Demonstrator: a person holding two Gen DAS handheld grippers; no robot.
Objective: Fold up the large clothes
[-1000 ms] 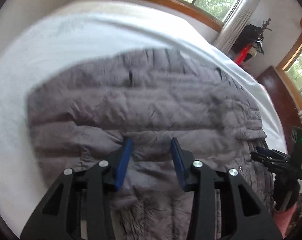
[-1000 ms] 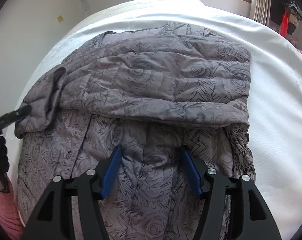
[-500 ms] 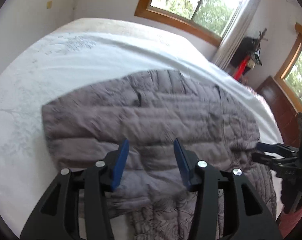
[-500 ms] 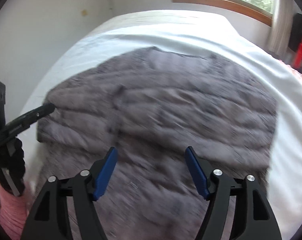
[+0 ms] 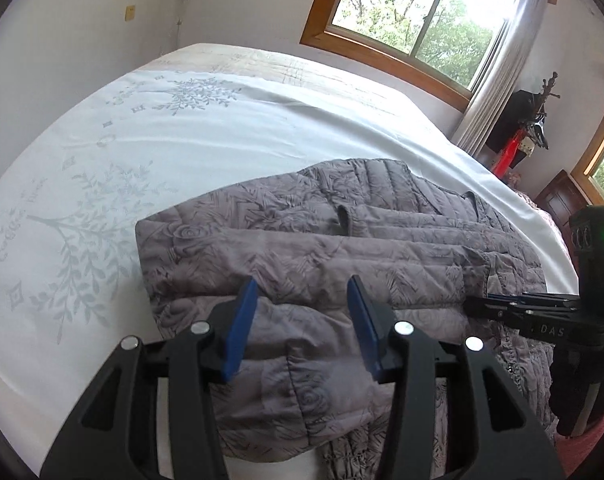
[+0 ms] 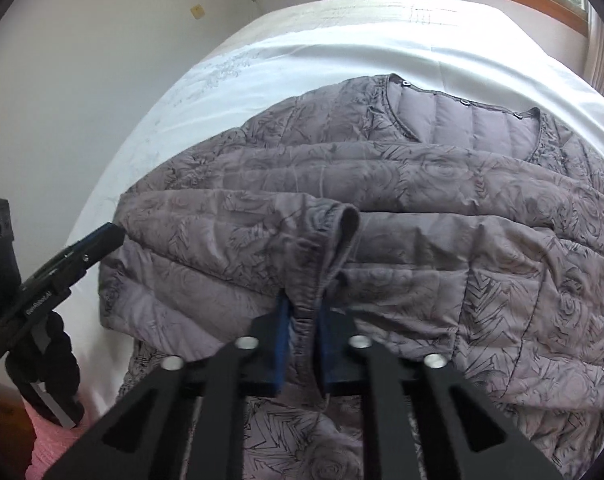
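A grey quilted jacket with a rose pattern lies spread on the bed, which is covered in a white sheet with a pale leaf print. In the right wrist view the jacket fills the middle of the frame, its round neckline with small snaps toward the upper right, and both sleeves lie folded across its front. A sleeve cuff stands up in a ridge at the centre of that frame.

The right gripper sits at the lower middle, and its blue fingers have just closed; they are pinching the gathered cuff fabric between them. The cloth bunches up out of the narrow gap.

The left gripper appears at the bottom centre of the left wrist view. Its blue fingers are spread partway, with nothing between them; they hang over the near folded part of the jacket, and I cannot tell whether they touch it. In that view the jacket stretches from the centre to the right edge, where the right gripper shows as a dark bar with a green light above it.

A wood-framed window sits in the upper right of the left wrist view, with a curtain beside it. A bit of pink sleeve shows at the lower left of the right wrist view.
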